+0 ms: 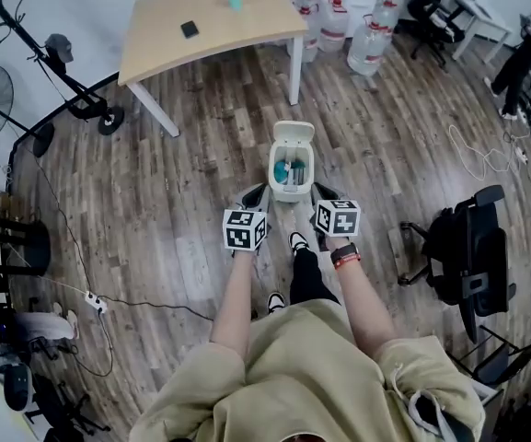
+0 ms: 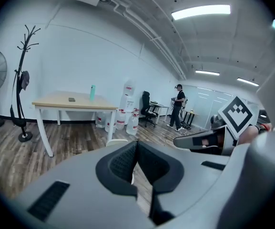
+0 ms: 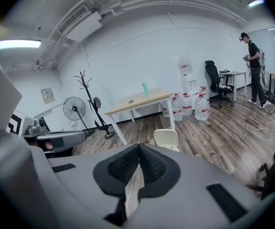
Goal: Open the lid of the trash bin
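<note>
Left gripper (image 2: 136, 143) pressed together | right gripper (image 3: 138, 146) likewise | trash bin (image 1: 309, 169) — lid (image 1: 294, 136) up — between them

The bin (image 1: 292, 192) is small, white and rectangular. It stands upright on the floor (image 1: 201, 210), just ahead of and between the left claw (image 1: 258, 194) and the right claw (image 1: 320, 191). Its lid (image 1: 294, 137) is open, raised at the edge farthest from both claws, and shows something teal (image 1: 286, 170) inside.
</note>
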`<state>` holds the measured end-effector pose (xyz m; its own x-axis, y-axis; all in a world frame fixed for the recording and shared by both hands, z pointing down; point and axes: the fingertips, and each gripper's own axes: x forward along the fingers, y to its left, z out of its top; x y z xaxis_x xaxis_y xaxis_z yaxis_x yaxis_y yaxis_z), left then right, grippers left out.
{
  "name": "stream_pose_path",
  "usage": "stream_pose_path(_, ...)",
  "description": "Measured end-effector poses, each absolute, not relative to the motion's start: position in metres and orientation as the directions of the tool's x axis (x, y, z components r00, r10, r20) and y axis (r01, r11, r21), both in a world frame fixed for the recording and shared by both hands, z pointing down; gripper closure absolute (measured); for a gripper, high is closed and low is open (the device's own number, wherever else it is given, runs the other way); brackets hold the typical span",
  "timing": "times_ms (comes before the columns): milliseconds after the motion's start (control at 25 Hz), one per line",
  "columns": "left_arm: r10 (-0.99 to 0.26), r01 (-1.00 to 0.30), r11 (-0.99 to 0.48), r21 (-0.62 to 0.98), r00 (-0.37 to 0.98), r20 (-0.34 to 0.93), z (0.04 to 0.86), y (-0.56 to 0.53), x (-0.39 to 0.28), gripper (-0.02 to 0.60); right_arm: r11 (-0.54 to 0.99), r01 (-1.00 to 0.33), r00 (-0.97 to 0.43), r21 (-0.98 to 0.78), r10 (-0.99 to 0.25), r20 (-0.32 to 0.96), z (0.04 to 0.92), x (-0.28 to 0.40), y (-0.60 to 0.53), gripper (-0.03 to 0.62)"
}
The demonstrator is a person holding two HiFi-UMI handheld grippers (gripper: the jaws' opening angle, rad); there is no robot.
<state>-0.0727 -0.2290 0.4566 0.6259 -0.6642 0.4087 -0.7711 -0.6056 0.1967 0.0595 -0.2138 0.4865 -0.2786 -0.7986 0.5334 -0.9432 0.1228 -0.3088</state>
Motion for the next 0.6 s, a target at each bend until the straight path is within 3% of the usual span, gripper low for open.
stream_pose_path(600, -0.762, -0.788, -0.612, 0.068, 0.61, 0.215, 0.342, -0.149, -0.097, 0.558, 0.167, -0.977, -0.203, -0.134, -0.923, 0.327, 0.357, 0.053, -0.136, 0.579)
